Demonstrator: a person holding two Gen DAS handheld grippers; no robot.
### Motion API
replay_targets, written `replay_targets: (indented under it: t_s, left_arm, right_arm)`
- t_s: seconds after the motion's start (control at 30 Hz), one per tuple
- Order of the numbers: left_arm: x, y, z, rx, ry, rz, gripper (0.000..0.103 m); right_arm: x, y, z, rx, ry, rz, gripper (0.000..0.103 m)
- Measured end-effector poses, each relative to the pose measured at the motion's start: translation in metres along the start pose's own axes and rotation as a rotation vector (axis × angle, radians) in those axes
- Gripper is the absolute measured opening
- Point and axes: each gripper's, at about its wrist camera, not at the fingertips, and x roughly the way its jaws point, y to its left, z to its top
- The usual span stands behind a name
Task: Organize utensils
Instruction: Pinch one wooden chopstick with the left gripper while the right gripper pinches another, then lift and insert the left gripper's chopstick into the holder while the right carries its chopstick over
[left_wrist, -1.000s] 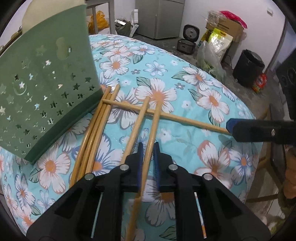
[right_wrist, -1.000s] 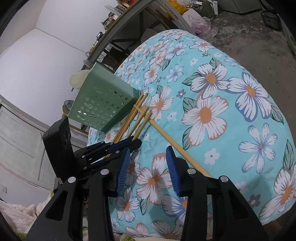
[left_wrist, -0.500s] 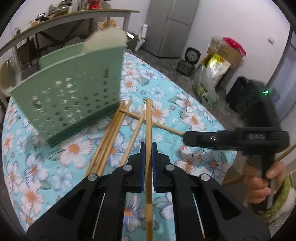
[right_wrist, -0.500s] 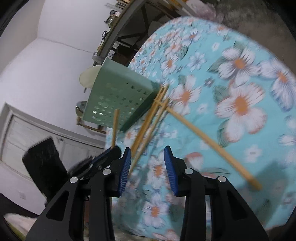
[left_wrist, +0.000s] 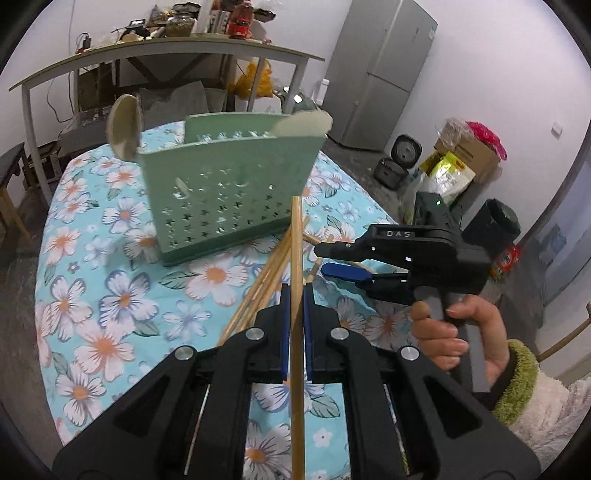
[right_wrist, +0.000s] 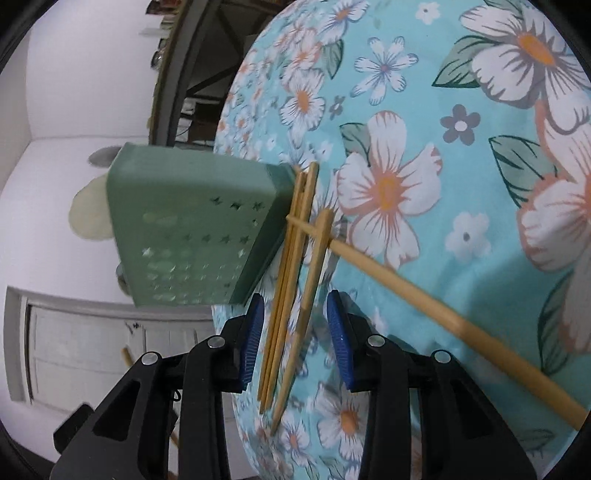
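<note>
Clamping one chopstick, left gripper tilted downward; right gripper parted, narrowing around loose chopsticks.

Even indoor light, fairly bright, white wall near blown out, soft shadow under gripper on tablecloth, heavy fisheye bending plus dark vignette at corners, both views mostly sharp, slight edge softness

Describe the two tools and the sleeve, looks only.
Both tools, left and right, are black plastic, with angular cut-out bodies, silver screw heads and ribbed blue pads. The right one carries "DAS" lettering and a small green light. The sleeve is fluffy cream with a green cuff.
</note>
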Motion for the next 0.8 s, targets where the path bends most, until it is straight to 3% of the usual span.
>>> replay_targets:
  t_s: [0.2,0.3,0.6,0.8]
  left_arm:
    - [-0.014,0.008,0.0,-0.019,-0.026,-0.005,0.006]
    - [-0.019,0.01,-0.001,-0.026,-0.038,-0.011,0.006]
    - [-0.026,0.019,-0.002,-0.042,-0.065,-0.023,0.006]
    - [-0.038,0.022,0.005,-0.045,-0.098,-0.03,0.006]
  right_arm:
    - [0.003,-0.003,0.004,0.031,-0.032,-0.008,0.025]
    - [0.003,-0.007,0.005,0.044,-0.034,0.004,0.009]
    - [-0.016,-0.009,-0.006,0.025,-0.044,0.055,0.007]
    - [-0.05,0.032,-0.021,-0.181,-0.098,0.03,0.007]
